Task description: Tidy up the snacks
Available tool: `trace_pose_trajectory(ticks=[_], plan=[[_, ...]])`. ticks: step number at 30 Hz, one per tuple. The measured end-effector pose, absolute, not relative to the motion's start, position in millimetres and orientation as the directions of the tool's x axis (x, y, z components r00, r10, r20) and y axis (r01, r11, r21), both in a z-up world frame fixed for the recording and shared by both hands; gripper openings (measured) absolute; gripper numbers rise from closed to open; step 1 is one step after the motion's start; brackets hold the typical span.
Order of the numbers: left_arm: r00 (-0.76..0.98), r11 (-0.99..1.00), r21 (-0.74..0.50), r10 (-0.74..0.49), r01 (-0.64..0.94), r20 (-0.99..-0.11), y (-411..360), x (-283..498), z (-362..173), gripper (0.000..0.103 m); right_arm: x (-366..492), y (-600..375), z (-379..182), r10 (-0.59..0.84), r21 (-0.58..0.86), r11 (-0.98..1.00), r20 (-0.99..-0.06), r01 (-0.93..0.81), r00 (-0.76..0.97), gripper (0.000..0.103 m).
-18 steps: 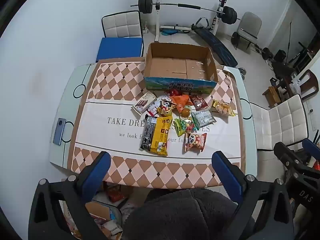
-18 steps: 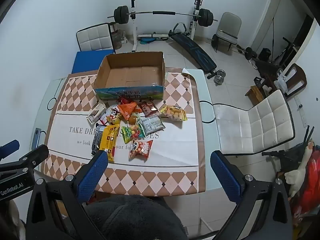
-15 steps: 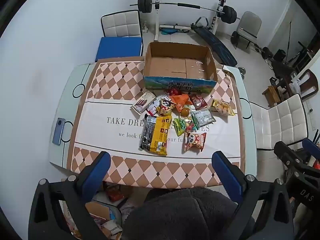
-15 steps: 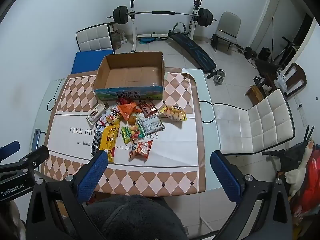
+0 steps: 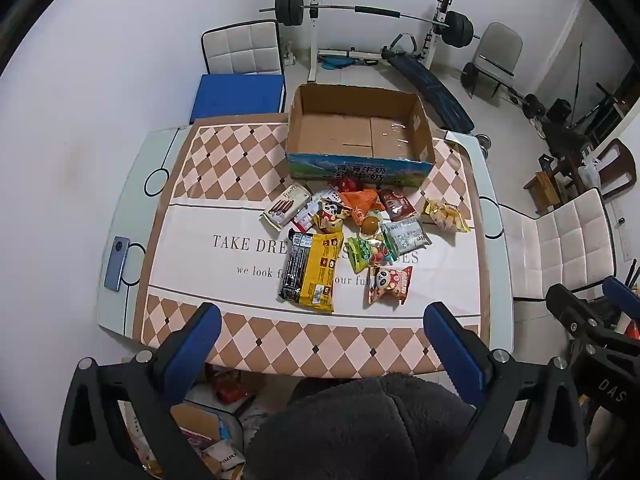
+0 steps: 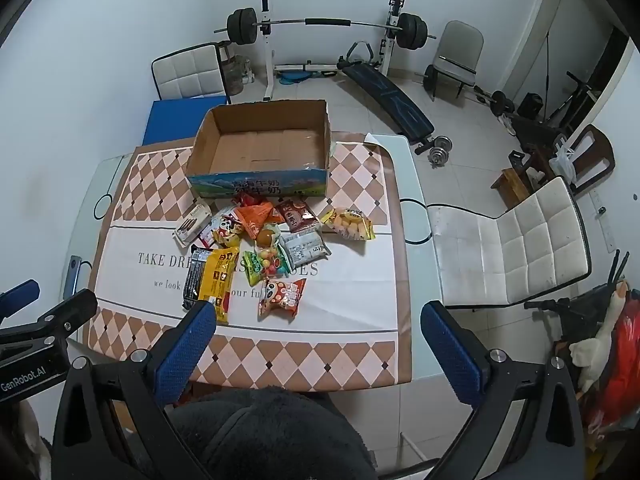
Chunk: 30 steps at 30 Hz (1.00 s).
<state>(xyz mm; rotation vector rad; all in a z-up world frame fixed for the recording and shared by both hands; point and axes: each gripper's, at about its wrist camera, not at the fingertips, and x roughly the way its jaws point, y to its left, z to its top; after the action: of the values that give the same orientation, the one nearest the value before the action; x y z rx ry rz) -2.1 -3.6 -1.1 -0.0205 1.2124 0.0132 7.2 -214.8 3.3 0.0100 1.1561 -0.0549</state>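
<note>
Snacks heaped before cardboard box

Both wrist views look down and forward from high above the near edge of the bench, well back from it, each framed by its own wide-apart blue fingers. The left claw faces the pile of snacks almost head-on; the right claw looks from further right. Both share the cardboard box, the snacks and the barbell rack behind
</note>
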Motion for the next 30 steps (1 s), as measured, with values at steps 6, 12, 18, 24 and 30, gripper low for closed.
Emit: trace_pose_trajectory(ticks=[6,12,18,24,30], plan=[[0.351,1.0,-0.009,-0.001,-0.021,-0.936,-4.7,-0.4,-2.4,0.103,9.0,-215.8,5.5,-0.039,-0.02,0.998,-0.916,0.051,0.398,0.103],[0.354,1.0,-0.009,-0.001,-0.021,-0.935,-5.7,-0.1,-1.7,0.103,8.7,-214.1,3.7,-0.036,-0.018,0.999,-0.917,0.048,0.398,0.103],[0.355,1.0,-0.01,-0.001,-0.021,-0.935,-7.2,0.0,-1.0,0.103,8.5,-214.5,1.1,-0.033,-0.016,0.999,-0.918,0.047,0.396,0.103],[0.356,1.0,-0.01,-0.002,-0.021,-0.935,-6.9,1.3,-1.1,0.103,8.9,-213.7,0.6,-0.032,-0.014,0.999,-0.917,0.047,0.397,0.103],[0.358,1.0,-0.014,-0.007,-0.017,-0.934,-10.2,4.0,6.5,0.103,9.3,-216.4,4.4,-0.029,-0.013,0.999,-0.919,0.043,0.394,0.103]])
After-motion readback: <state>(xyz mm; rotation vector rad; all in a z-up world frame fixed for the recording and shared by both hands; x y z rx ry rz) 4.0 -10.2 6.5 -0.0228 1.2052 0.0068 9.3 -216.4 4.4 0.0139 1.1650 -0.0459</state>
